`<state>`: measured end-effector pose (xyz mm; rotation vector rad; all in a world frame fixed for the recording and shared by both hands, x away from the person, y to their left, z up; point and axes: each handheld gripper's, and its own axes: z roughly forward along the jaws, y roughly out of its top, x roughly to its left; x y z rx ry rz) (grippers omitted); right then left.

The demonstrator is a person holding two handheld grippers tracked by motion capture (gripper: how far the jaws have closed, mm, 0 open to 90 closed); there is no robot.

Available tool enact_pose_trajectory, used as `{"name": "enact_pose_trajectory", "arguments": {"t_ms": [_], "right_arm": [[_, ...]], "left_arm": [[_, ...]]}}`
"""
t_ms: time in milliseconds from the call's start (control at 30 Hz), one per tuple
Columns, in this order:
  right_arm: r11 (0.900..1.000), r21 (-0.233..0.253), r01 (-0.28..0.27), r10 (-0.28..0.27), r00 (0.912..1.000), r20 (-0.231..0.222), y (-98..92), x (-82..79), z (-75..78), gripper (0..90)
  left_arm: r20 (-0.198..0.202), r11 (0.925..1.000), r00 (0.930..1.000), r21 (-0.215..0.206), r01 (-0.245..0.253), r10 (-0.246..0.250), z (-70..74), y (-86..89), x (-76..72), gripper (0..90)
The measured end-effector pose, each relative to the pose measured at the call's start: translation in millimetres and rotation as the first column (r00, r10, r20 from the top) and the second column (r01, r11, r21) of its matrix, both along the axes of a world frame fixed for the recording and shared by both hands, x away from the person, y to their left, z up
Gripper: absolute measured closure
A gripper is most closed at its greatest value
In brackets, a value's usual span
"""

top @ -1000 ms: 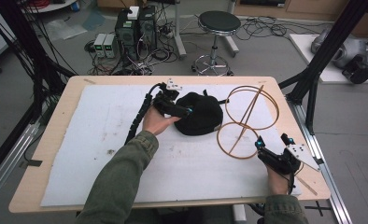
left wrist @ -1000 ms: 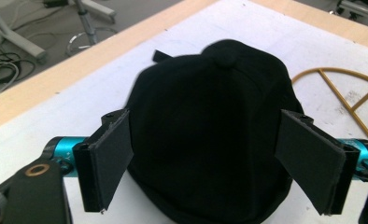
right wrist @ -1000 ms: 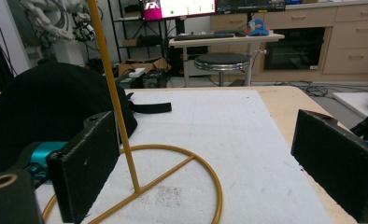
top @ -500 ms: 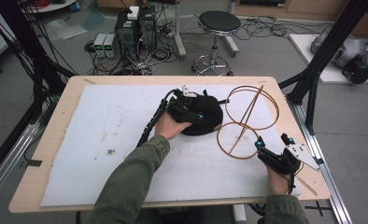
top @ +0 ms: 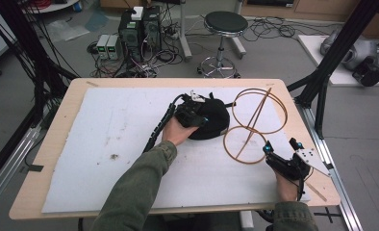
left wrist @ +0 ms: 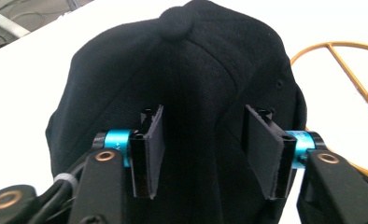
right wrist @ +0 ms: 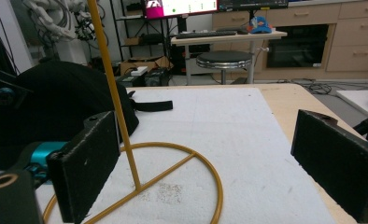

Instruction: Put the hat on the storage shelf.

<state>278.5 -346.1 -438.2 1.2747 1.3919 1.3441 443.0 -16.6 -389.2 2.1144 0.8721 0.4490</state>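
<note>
Looks like the step in hand is grabbing the black cap (top: 210,120) so it can go onto the gold wire stand (top: 255,126), which sits just to its right on the white foam mat (top: 106,144). The cap lies near the middle of the table (top: 57,115), a bit toward the far edge, touching or almost touching the stand's lower ring.

The left gripper (left wrist: 203,156) is right on top of the cap, jaws spread wide with a fold of crown fabric rising between the 2 pads, and I can't tell if the pads touch the cloth yet. So my guess for the next move: close on that ridge, get a firm pinch of fabric, then lift toward the stand.

The right gripper (right wrist: 219,163) sits near the table's front right corner, jaws wide and empty, with the stand's upright rod and base ring just ahead of it. It's probably there to steady the stand.
</note>
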Motion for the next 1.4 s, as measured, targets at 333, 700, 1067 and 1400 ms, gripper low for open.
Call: {"name": "enact_pose_trajectory", "arguments": {"t_ms": [333,700,1067,1400], "right_arm": [[1.000,-0.005,-0.003,0.003,1.0000,0.006,0.5,0.3,0.0,7.3],[1.000,-0.008,-0.010,0.010,0.9999,0.003,1.1,0.1,-0.1,7.3],[1.000,-0.009,-0.019,0.019,0.9998,0.006,1.3,0.2,-0.3,7.3],[1.000,-0.008,-0.019,0.019,0.9998,0.004,1.1,-0.1,-0.2,7.3]], "left_arm": [[0.011,0.9993,0.9995,0.025,0.029,-0.029,1.3,2.8,-0.8,86.9],[-0.009,0.9990,0.9990,-0.015,0.043,-0.043,2.2,7.3,-1.0,87.7],[-0.004,0.9960,0.9983,-0.068,0.057,-0.057,11.9,13.1,-7.2,87.7],[0.053,0.9920,0.9981,-0.121,0.037,-0.031,31.2,31.2,-13.5,87.7]]}}
